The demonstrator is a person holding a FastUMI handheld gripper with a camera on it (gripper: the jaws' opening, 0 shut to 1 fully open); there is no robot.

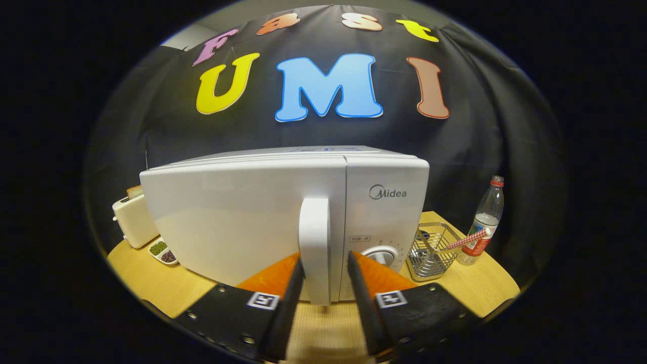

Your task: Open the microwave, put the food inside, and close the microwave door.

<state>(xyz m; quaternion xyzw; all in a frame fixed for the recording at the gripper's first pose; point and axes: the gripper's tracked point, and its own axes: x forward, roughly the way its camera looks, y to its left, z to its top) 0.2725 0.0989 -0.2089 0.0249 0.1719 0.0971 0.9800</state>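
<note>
Setting: one pale wooden tabletop (151, 283) in a booth hung with black cloth, which covers the upper half of the frame.

Item 1, nearest, bottom centre: one gripper (326, 273), two fingers. The fingers stand apart, one on each side of the microwave's handle. The left finger (290, 298) lies against or just beside the handle's left edge; the right finger (361, 298) shows a narrow gap to the handle. Whether either presses on it cannot be told.

Item 2, between the fingers: one white vertical door handle (314, 242), upright, its lower end reaching down between the fingertips.

Item 3, centre of frame, directly beyond the fingers: one white microwave (227, 212), door flush with the body, a control panel with one round dial (384, 253) at its right, just above the right finger.

Item 4, right of the microwave, lower right: one wire basket (432, 250) holding a utensil with a red-and-white striped handle (467, 238).

Item 5, just right of the basket: one clear plastic bottle (486, 217), red cap, upright.

Item 6, left of the microwave, lower left: one small white dish (163, 252) with two compartments, green grains in one, dark grains in the other.

Item 7, behind the dish: one cream toaster (134, 220), a slice of bread (134, 191) standing in its top.
</note>
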